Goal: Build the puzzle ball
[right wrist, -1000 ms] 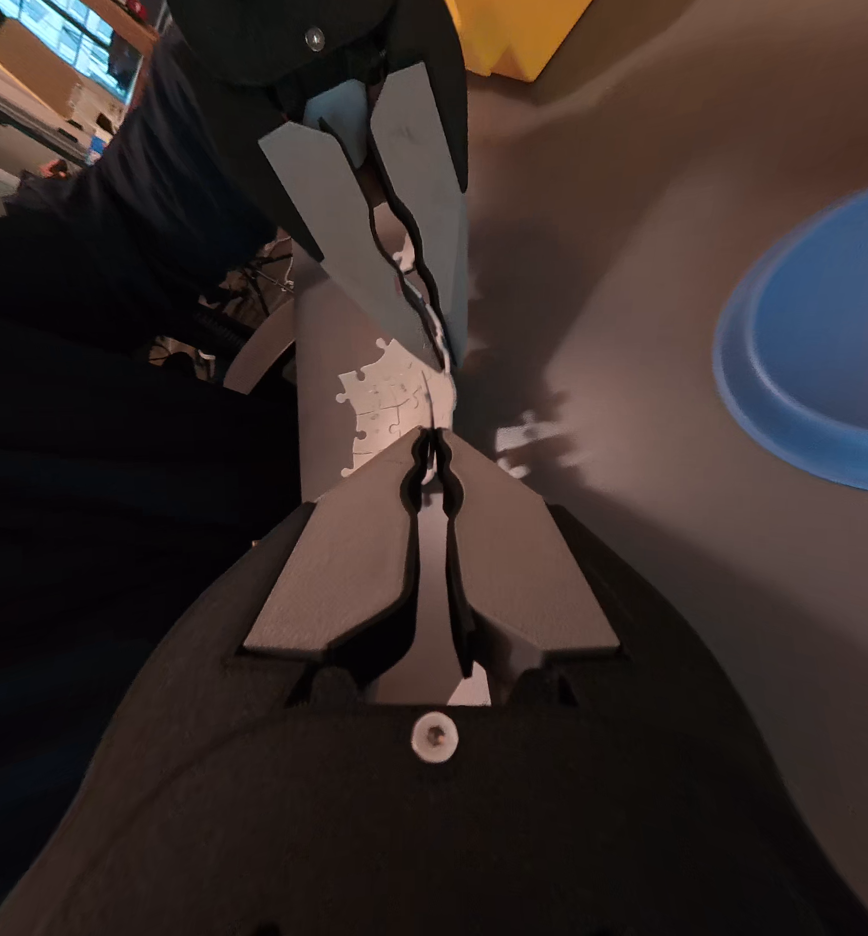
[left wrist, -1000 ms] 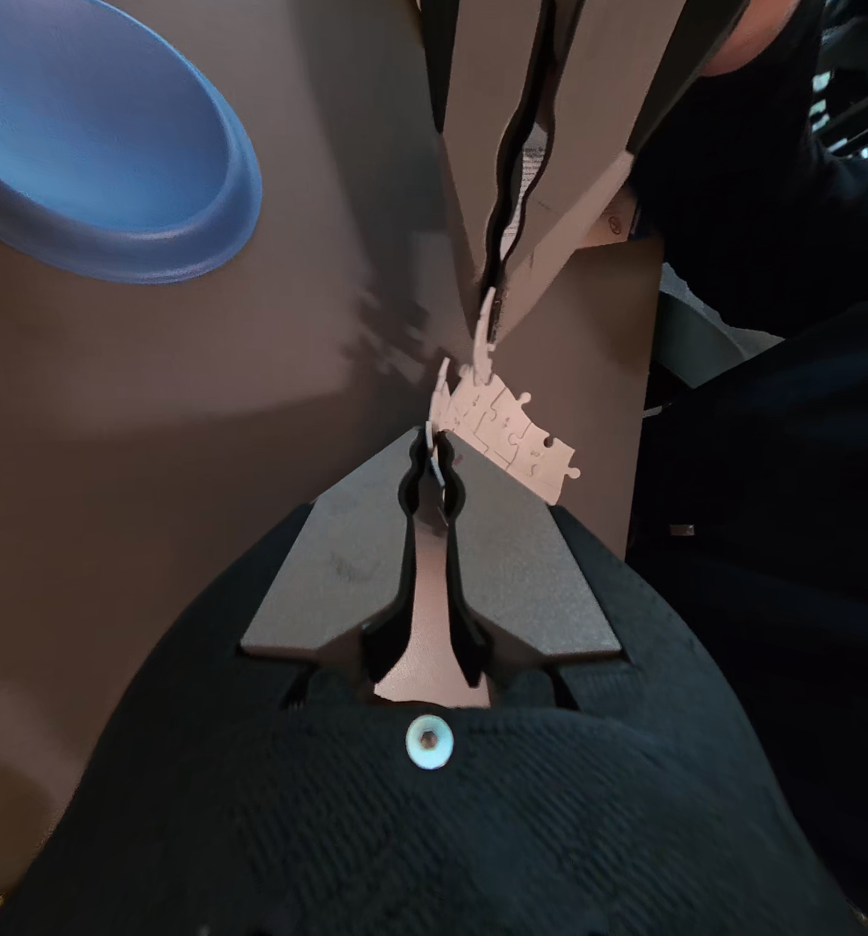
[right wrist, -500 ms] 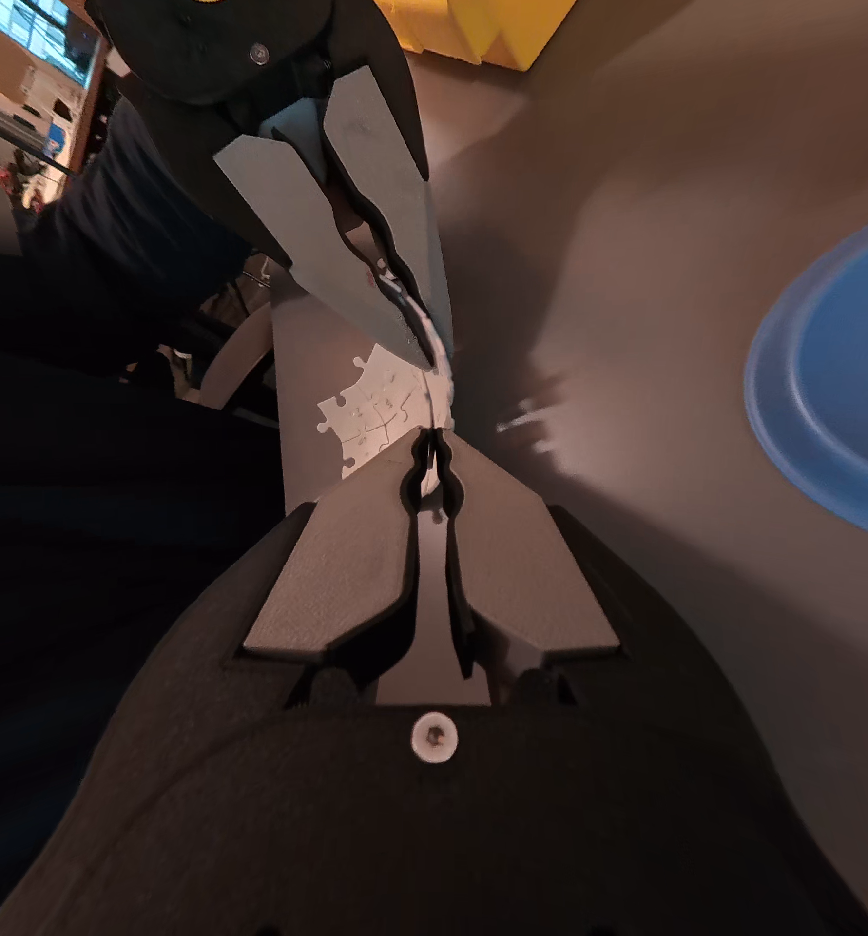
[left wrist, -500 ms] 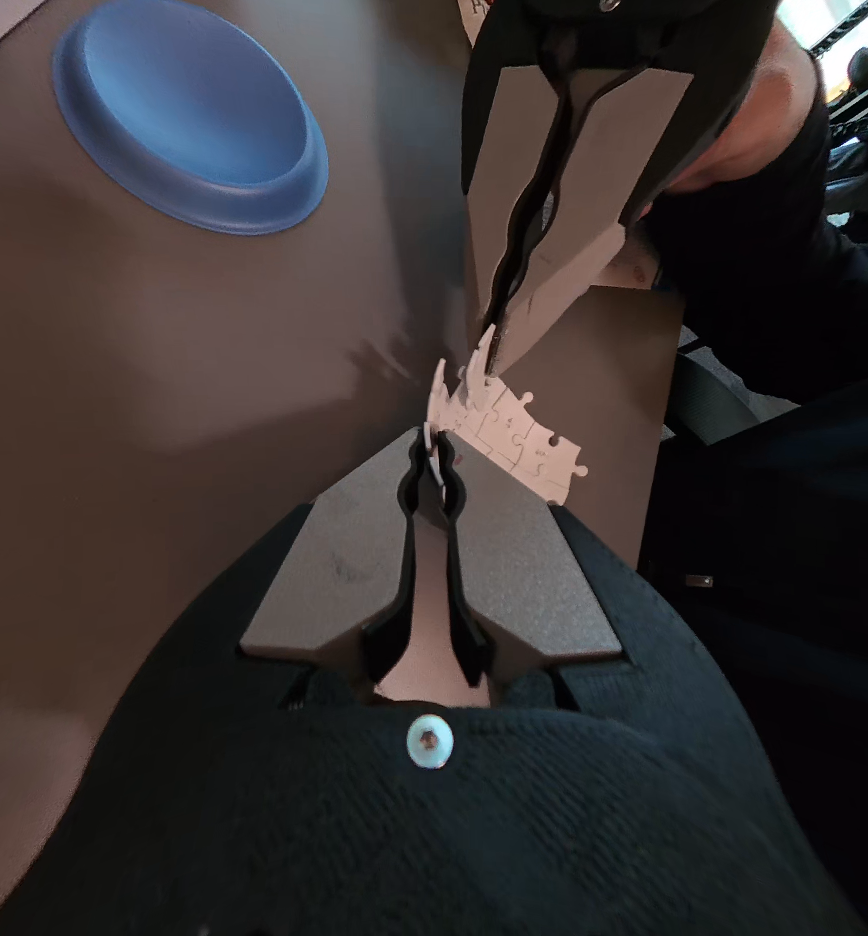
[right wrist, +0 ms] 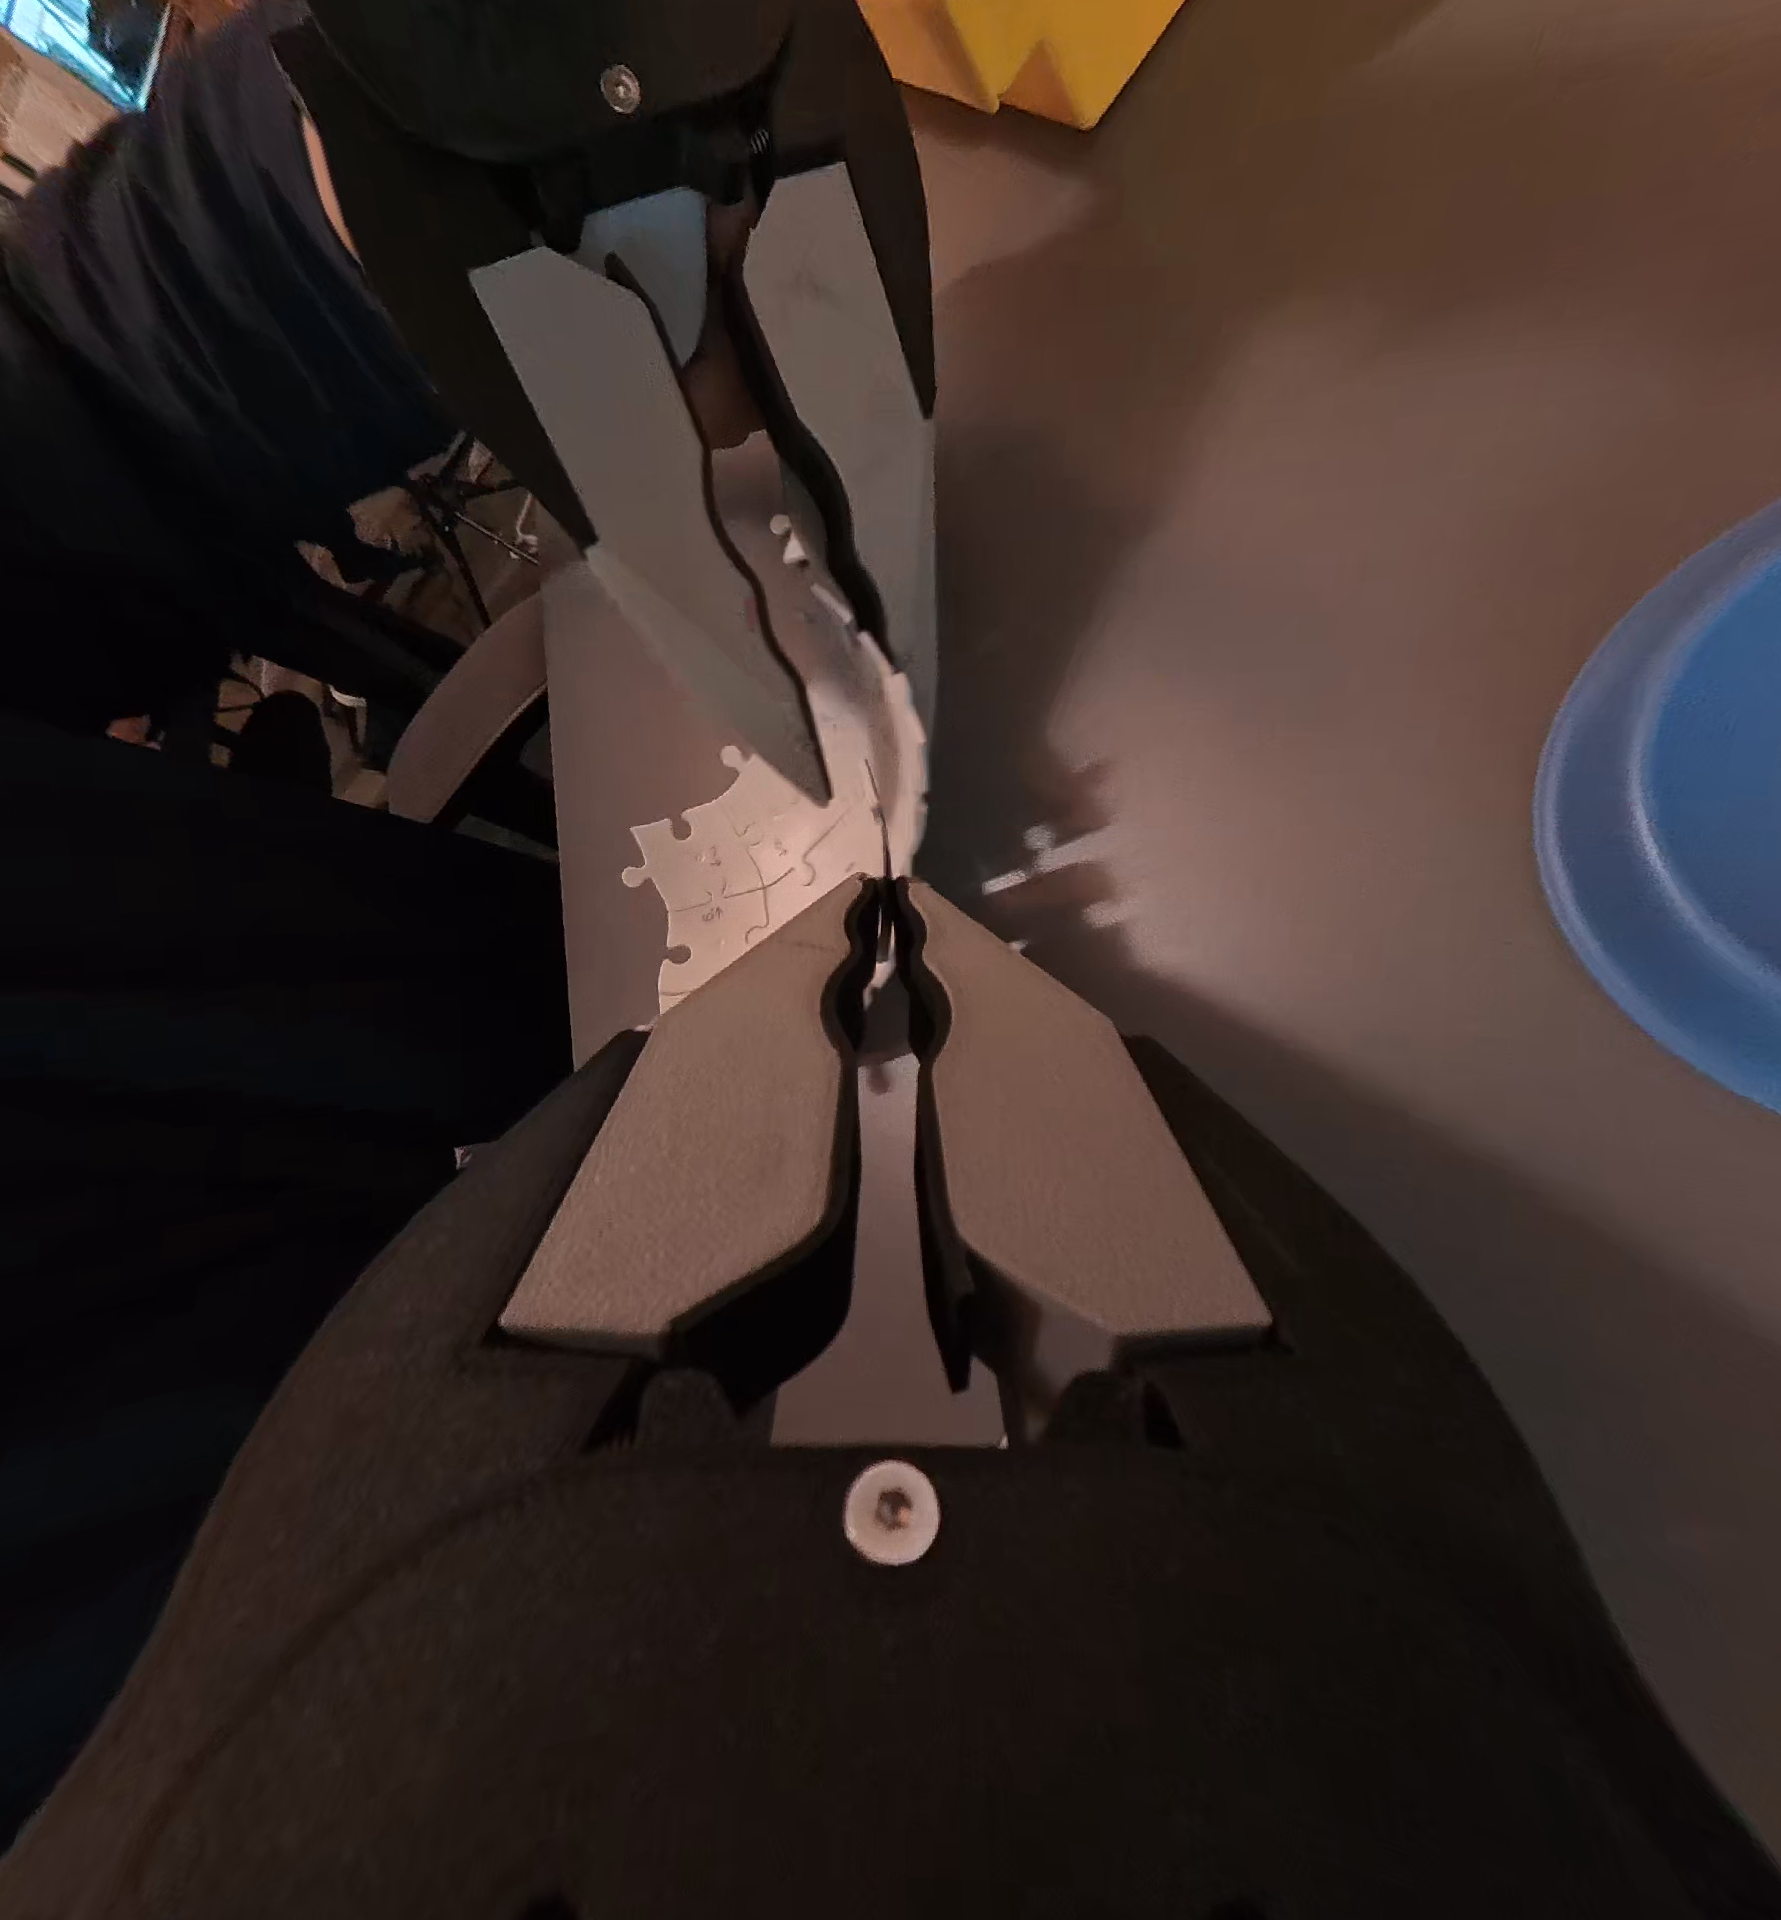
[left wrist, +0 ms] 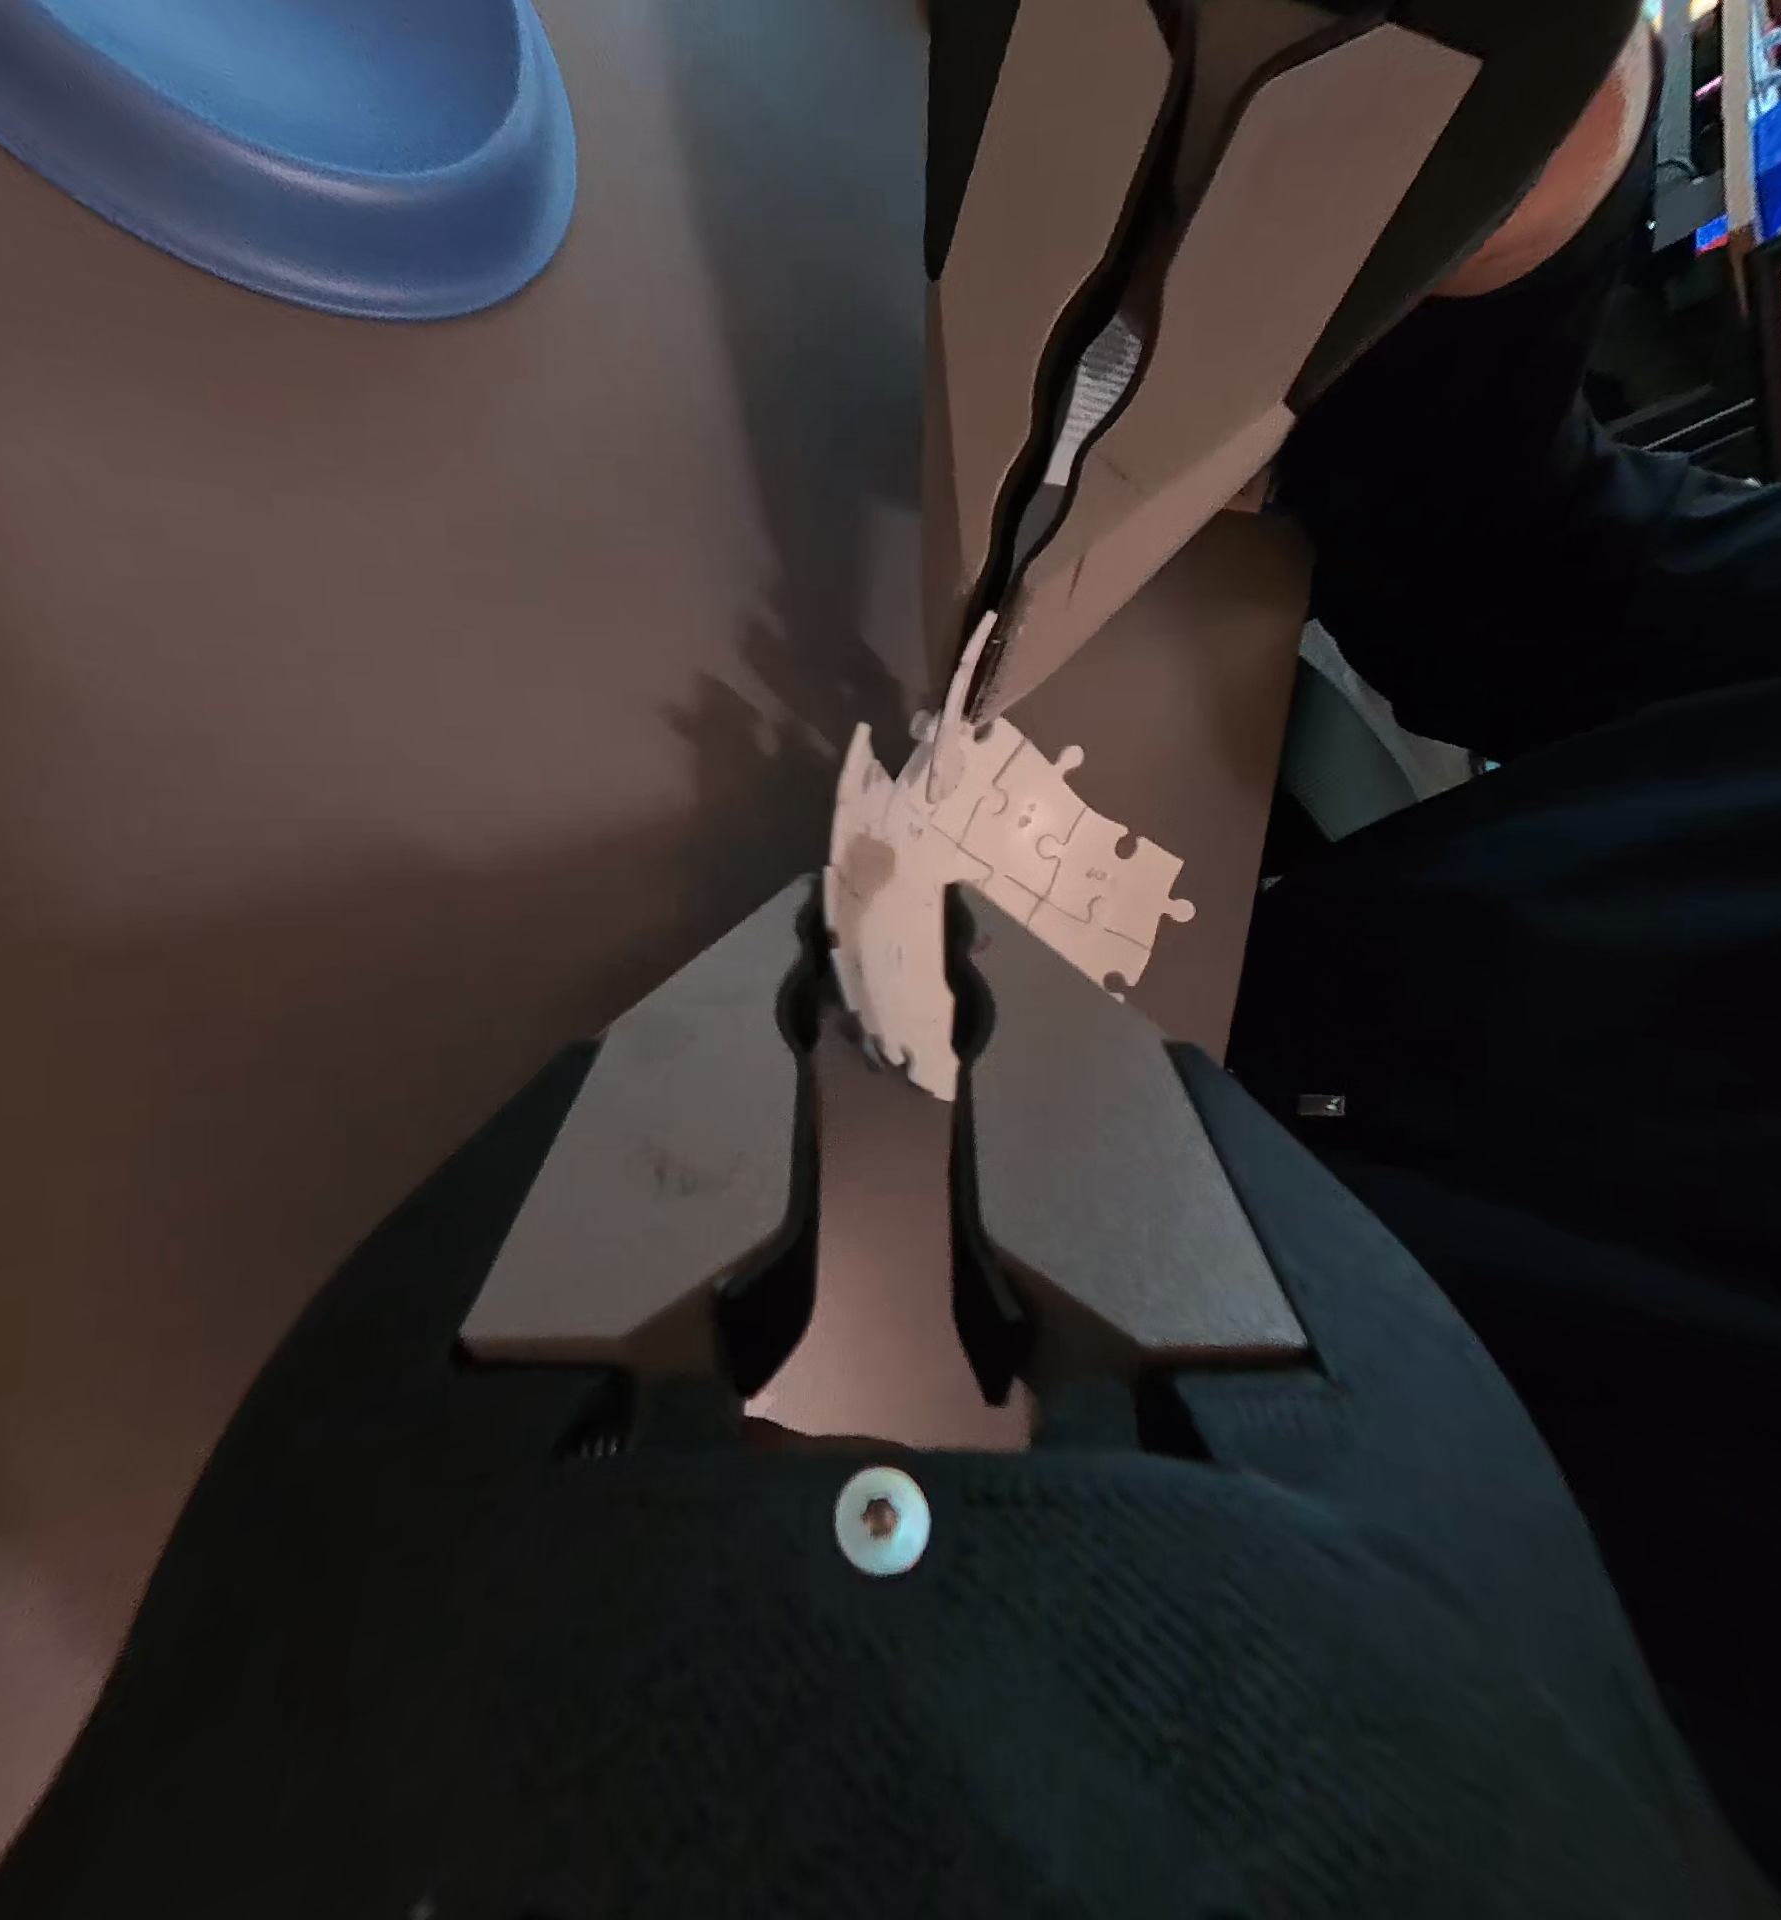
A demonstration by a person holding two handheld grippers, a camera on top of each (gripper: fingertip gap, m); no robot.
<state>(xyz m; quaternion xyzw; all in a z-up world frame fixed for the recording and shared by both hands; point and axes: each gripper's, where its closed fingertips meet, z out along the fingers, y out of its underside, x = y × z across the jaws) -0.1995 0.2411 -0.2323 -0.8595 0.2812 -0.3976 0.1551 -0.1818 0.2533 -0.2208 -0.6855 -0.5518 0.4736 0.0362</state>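
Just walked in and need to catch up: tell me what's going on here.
A person works two handheld tools over a brown table. The right tool is shut on one edge of a curved white puzzle panel, held in the air. The left tool is open, its fingers either side of the opposite edge. A blue dish sits aside.

No legible writing anywhere.

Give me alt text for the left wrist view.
The left gripper, jaws parted, straddles a curved white puzzle section, while the right gripper pinches its far edge. A blue dish sits on the brown table.
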